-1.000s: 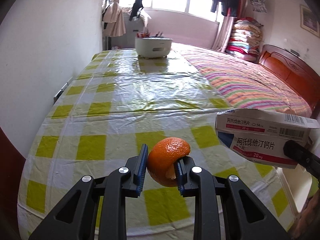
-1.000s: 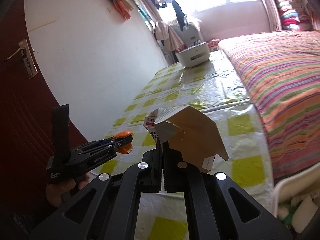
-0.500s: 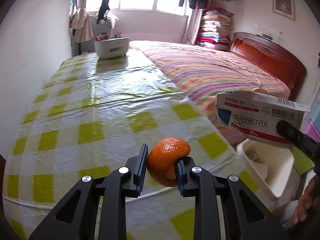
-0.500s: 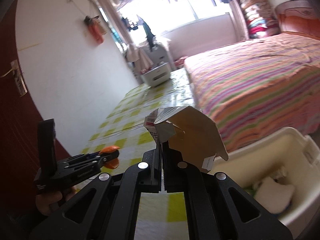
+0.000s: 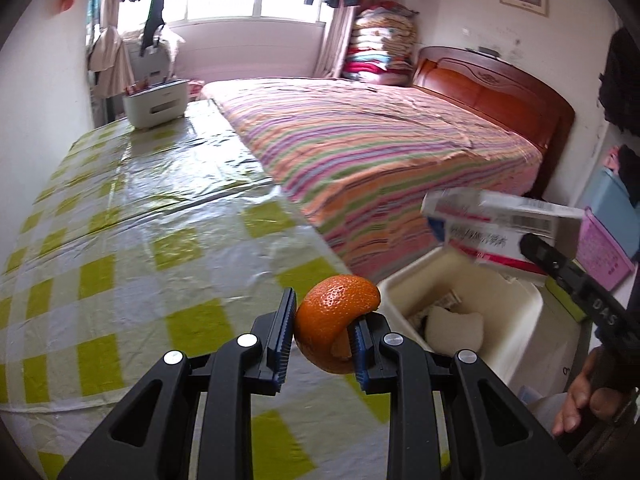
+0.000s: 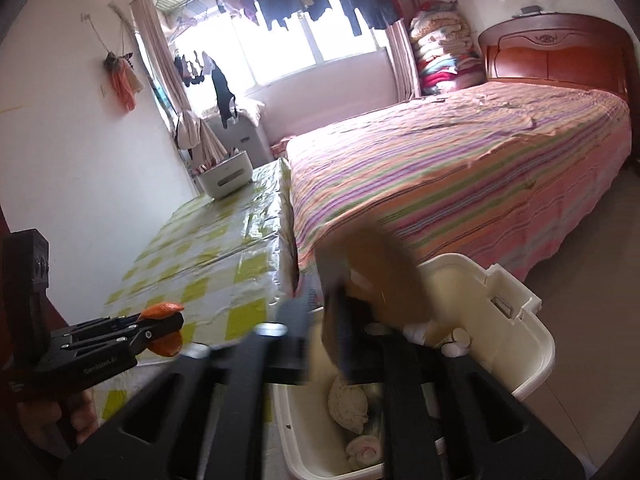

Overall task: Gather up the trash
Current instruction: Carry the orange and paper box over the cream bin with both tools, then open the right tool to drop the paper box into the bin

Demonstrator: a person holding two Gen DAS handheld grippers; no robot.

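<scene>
The left tool (image 5: 320,334) is closed to a narrow gap on a piece of orange peel (image 5: 336,322), the blue pads (image 5: 280,336) pressing it from both sides. It hangs above the near edge of the surface (image 5: 140,248), which wears a yellow-and-white checked plastic cover, just beside a cream bin (image 5: 532,312). The same peel shows in the right wrist view as an orange curl (image 6: 164,330) at the tip of the left tool.

The right tool (image 6: 320,332) is badly smeared by motion in its own view; its fingers seem to stand a little apart, but how far I cannot tell. A medicine box (image 5: 500,232) sits at its tip above the bin, blurred in both views, and whether it is gripped or loose cannot be told. The bin (image 6: 532,344) stands on the floor between the surface and a bed with a striped cover (image 6: 460,168), and has crumpled paper and wrappers (image 6: 348,404) in it. A white pot (image 5: 156,100) sits at the far end of the surface.
</scene>
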